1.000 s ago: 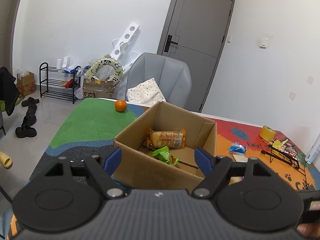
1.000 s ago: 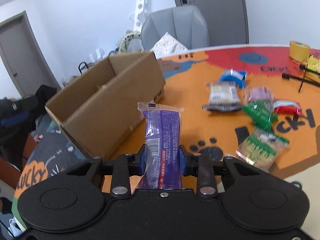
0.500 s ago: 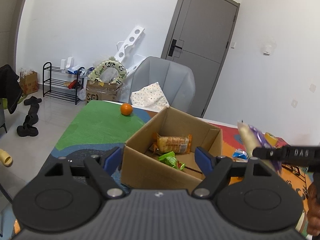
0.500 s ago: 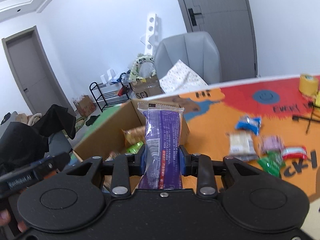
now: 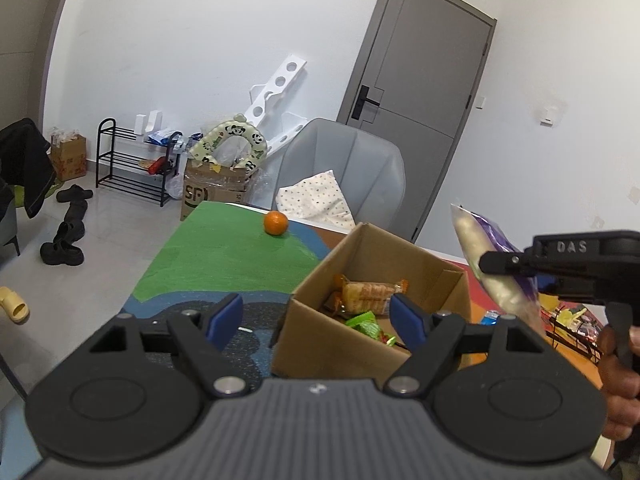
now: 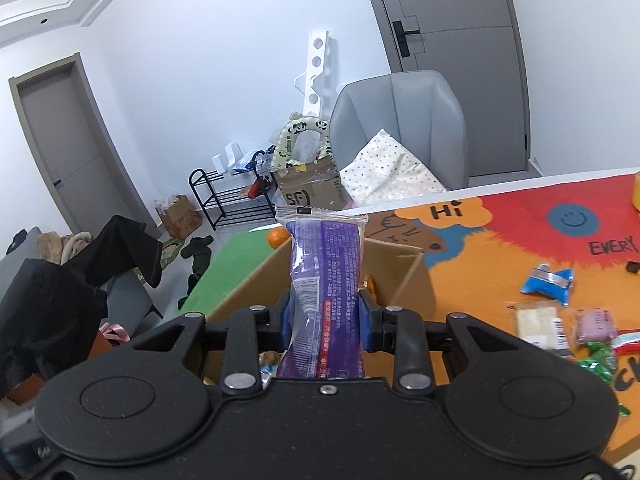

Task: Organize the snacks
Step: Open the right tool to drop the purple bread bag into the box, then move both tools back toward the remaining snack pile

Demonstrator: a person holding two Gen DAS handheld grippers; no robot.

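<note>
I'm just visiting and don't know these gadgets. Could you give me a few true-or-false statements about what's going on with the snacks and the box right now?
1. The right gripper is closed on a purple snack packet. True.
2. The cardboard box is empty. False: it already holds an orange-wrapped snack and a green packet.
3. The left gripper holds an orange. False: its fingers stand open with nothing between them; the orange sits on the table beyond the box.
4. More snacks lie loose on the table, among them a blue packet. True.
</note>
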